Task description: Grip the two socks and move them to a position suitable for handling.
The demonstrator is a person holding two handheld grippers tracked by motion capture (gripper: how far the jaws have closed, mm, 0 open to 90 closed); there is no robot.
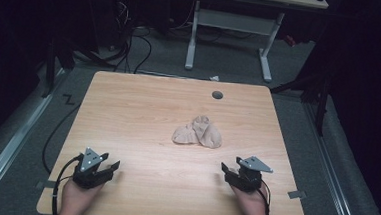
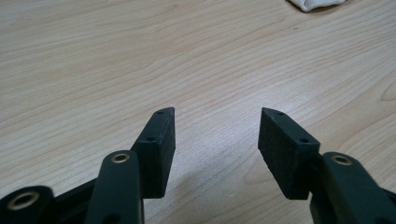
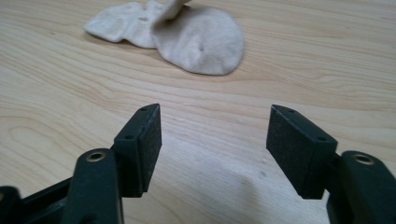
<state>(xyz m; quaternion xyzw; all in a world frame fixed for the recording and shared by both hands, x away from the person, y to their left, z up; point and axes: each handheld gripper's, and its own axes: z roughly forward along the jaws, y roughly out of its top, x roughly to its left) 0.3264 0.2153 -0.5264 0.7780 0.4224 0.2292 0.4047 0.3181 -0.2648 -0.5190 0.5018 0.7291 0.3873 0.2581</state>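
Risk of pinching a single layer exists, since crumpled beige cloth [image 1: 198, 132] lies bunched mid-counter [image 1: 143, 109], at 1 o'clock from left gripper [image 1: 106, 163] and 11 o'clock from right gripper [image 1: 228, 171], both wide open, empty.

A crumpled beige cloth [image 1: 198, 132] lies on the wooden table, a little right of the middle and toward the far half. It is soft and matte, bunched into rounded lobes: a flatter, paler part spreads to the left, a fuller rounded part sits to the right, and a fold stands up between them. In the right gripper view the cloth [image 3: 196, 39] rests flat on the wood, with small dimples on its surface.
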